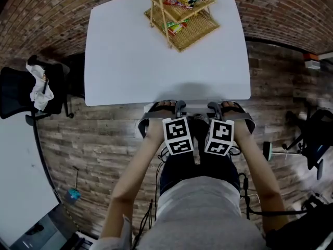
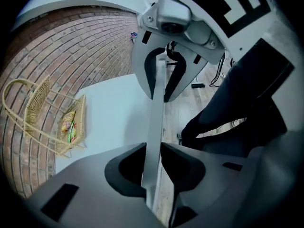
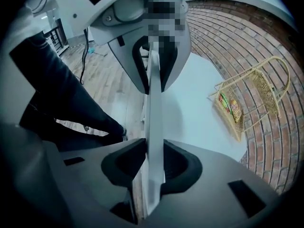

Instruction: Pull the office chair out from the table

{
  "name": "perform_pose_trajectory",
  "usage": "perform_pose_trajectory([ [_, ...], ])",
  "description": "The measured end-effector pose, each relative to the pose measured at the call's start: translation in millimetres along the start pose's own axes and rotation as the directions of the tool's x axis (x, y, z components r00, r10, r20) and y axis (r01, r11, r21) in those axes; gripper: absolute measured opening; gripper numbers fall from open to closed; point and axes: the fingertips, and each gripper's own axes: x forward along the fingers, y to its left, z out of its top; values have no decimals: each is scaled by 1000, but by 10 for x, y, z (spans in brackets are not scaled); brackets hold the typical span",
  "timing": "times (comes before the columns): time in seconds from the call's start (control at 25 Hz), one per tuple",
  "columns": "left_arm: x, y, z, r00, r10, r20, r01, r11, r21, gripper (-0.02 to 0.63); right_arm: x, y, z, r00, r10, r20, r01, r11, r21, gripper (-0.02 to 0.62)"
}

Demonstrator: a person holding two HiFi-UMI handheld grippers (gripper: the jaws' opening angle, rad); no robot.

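Observation:
The office chair is pushed in under the white table; only the thin pale top edge of its backrest shows at the table's near side. That edge runs as a narrow strip between the jaws of my left gripper, which press on both of its faces. My right gripper is shut on the same strip a little further along. In the head view the left gripper and the right gripper stand side by side, pointing steeply down. Seat and base are hidden.
A two-tier wicker basket with snack packets stands at the table's far side. A black chair with a white cloth is at the left, another black chair at the right. Cables lie on the wooden floor beside the person's legs.

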Motion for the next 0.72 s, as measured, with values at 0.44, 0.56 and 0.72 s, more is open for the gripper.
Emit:
perform_pose_trajectory([
  [0.44,-3,-7,-2,1000,2,-17,-2,1000,-10,98,38,24,-81,1000,-5,-8,5,1000,14,95],
  [0.56,-23,-53,-2,1000,-15,-16,15,1000,-5,94,24,58,-77,1000,-2,-3,2,1000,12,94],
  [0.72,-65,-188,-10,1000,-24,-9,24,1000,5,91,-10,183,-72,1000,16,-7,-15,1000,14,92],
])
